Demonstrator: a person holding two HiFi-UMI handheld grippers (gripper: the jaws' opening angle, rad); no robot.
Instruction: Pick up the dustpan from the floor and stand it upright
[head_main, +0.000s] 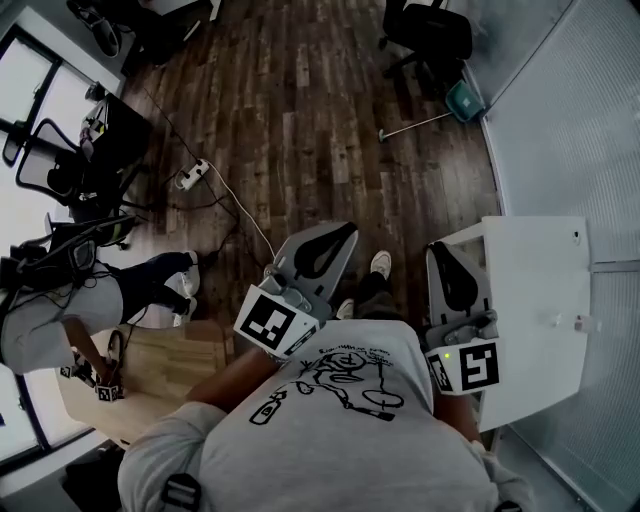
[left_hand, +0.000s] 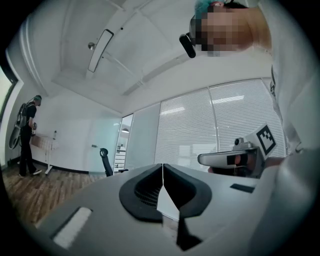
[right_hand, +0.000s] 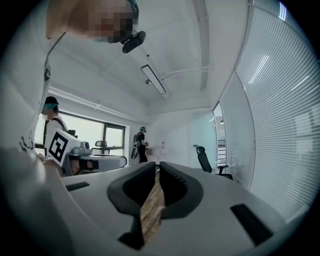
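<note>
Our left claw (left_hand: 162, 166) and right claw (right_hand: 156, 165) are closed, empty; far ahead of them lies what may be the dustpan (head_main: 464, 101).

Nothing legible — shirt print (head_main: 345, 385) too blurred.

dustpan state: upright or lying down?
Lying down. In the head view the dustpan sits on the wood floor, its long handle flat across the boards.

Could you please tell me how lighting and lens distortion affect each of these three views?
Head view: dim, with fisheye bending the wood floor and white table. Left gripper view: black circular vignette, blinds bright but readable. Right gripper view: same vignette, window washed out, straight lines bowed.
</note>
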